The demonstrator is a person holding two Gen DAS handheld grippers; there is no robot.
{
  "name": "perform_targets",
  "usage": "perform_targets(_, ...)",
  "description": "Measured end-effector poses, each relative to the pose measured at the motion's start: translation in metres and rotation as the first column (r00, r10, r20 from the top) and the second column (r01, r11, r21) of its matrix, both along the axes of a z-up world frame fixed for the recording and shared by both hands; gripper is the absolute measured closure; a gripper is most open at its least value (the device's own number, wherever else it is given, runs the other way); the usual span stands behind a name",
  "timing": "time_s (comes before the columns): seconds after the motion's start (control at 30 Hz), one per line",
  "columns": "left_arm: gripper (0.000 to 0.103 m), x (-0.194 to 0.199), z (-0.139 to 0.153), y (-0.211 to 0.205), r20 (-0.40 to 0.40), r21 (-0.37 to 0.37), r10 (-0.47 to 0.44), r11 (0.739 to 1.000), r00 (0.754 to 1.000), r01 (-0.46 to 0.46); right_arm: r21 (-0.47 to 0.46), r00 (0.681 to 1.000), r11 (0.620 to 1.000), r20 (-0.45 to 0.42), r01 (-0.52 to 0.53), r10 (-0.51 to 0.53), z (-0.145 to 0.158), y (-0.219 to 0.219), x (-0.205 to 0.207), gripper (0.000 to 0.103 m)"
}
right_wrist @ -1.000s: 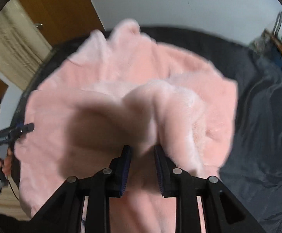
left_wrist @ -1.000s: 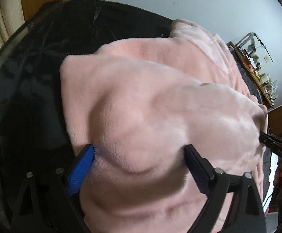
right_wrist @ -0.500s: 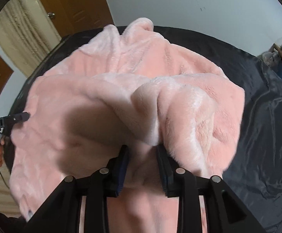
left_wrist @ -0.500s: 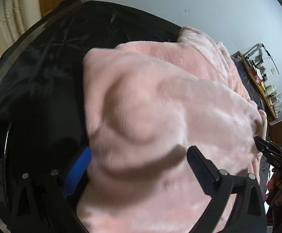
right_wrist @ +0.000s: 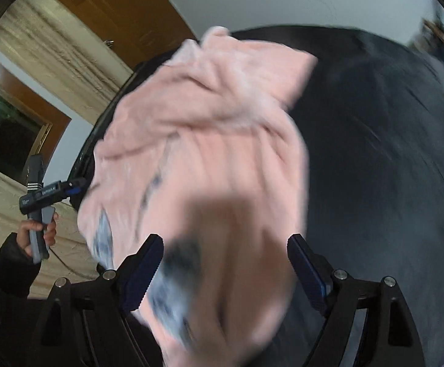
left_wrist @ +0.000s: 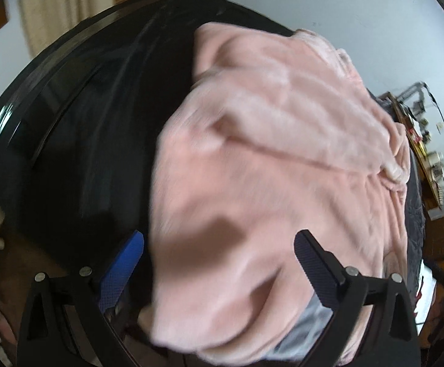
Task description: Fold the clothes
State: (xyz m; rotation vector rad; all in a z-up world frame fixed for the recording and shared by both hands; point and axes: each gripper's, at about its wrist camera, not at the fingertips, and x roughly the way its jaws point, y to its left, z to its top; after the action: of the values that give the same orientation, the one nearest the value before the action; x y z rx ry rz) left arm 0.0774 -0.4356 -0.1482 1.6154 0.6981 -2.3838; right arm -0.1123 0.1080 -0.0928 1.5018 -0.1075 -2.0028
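- So the pink fleece garment (left_wrist: 270, 165) is lying in a rumpled heap on the black sheet (left_wrist: 93, 140) that covers the bed, piled over the bed's near edge right in front of both cameras.
- Left gripper (left_wrist: 218, 257) has its jaws spread wide with nothing pinched; the fleece bulges up between them, and its blue finger pad (left_wrist: 121, 272) sits just off the garment's left edge, over the black sheet.
- Right gripper (right_wrist: 225, 263) is also wide open, hovering over the garment (right_wrist: 209, 140), which fills the gap between the fingers but isn't clamped. This view is pretty blurry.
- In the right wrist view, the pink pile bunches toward the bed's left edge, with bare black sheet (right_wrist: 390, 159) off to its right.
- Some grey patterned lining (right_wrist: 102, 238) shows at the garment's lower left edge.
- The left gripper (right_wrist: 72, 188) can be seen from the right camera too, held in the person's hand (right_wrist: 38, 232), tip just beside the garment's left edge.
- Background: cream curtain (right_wrist: 53, 49), wooden door (right_wrist: 124, 6), white wall (left_wrist: 328, 6), and a cluttered shelf (left_wrist: 420, 140) beyond the bed's right edge.
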Motion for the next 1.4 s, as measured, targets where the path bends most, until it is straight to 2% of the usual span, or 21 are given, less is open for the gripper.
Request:
perform_targets(0.13, 0.003, 0.042, -0.01, -0.008, -0.021, 0.047, 0.066, 0.997, 0.998, -0.065, -0.057, 0.997, 0.998, 0.069, 0.041, -0.037, -0.002, 0.066, 0.045, 0.018)
perform_targets(0.23, 0.003, 0.069, -0.02, -0.015, -0.027, 0.071, 0.101, 0.992, 0.994, -0.099, -0.128, 0.991, 0.99, 0.128, 0.061, -0.044, -0.014, 0.097, 0.074, 0.018)
perform_targets(0.37, 0.003, 0.099, -0.032, -0.018, -0.05, 0.095, 0.14, 0.986, 0.989, -0.135, -0.184, 0.981, 0.982, 0.192, 0.041, -0.005, -0.04, 0.1, 0.094, 0.018)
perform_targets(0.47, 0.003, 0.112, -0.044, -0.013, -0.068, 0.151, 0.138, 0.98, 0.988, -0.127, -0.203, 0.974, 0.979, 0.226, 0.014, 0.033, -0.058, 0.087, 0.097, 0.018)
perform_targets(0.6, 0.003, 0.118, -0.068, -0.005, -0.036, 0.169, 0.149, 0.976, 0.988, -0.141, -0.199, 0.967, 0.979, 0.239, -0.035, 0.083, -0.072, 0.064, 0.094, 0.018)
perform_targets(0.67, 0.003, 0.121, -0.079, -0.005, -0.041, 0.213, 0.177, 0.963, 0.983, -0.164, -0.188, 0.963, 0.981, 0.249, -0.053, 0.099, -0.078, 0.054, 0.092, 0.018)
perform_targets(0.8, 0.001, 0.125, -0.095, -0.009, -0.108, 0.318, 0.195, 0.936, 0.975, -0.152, -0.181, 0.955, 0.981, 0.271, -0.072, 0.12, -0.089, 0.04, 0.089, 0.018)
perform_targets(0.93, 0.0, 0.123, -0.12, -0.024, -0.162, 0.462, 0.231, 0.877, 0.959, -0.133, -0.225, 0.95, 0.972, 0.283, -0.068, 0.132, -0.095, 0.031, 0.086, 0.018)
perform_targets(1.17, 0.0, 0.11, -0.14, -0.031, -0.261, 0.518, 0.166, 0.855, 0.951, -0.007, -0.287, 0.934, 0.955, 0.315, -0.075, 0.168, -0.1, 0.014, 0.085, 0.018)
perform_targets(1.3, 0.001, 0.114, -0.155, -0.032, -0.277, 0.59, 0.191, 0.808, 0.942, 0.01, -0.295, 0.925, 0.95, 0.324, -0.1, 0.199, -0.101, 0.005, 0.083, 0.018)
perform_targets(1.4, 0.001, 0.117, -0.163, -0.027, -0.287, 0.626, 0.174, 0.778, 0.942, 0.047, -0.302, 0.917, 0.946, 0.33, -0.12, 0.222, -0.102, -0.002, 0.082, 0.018)
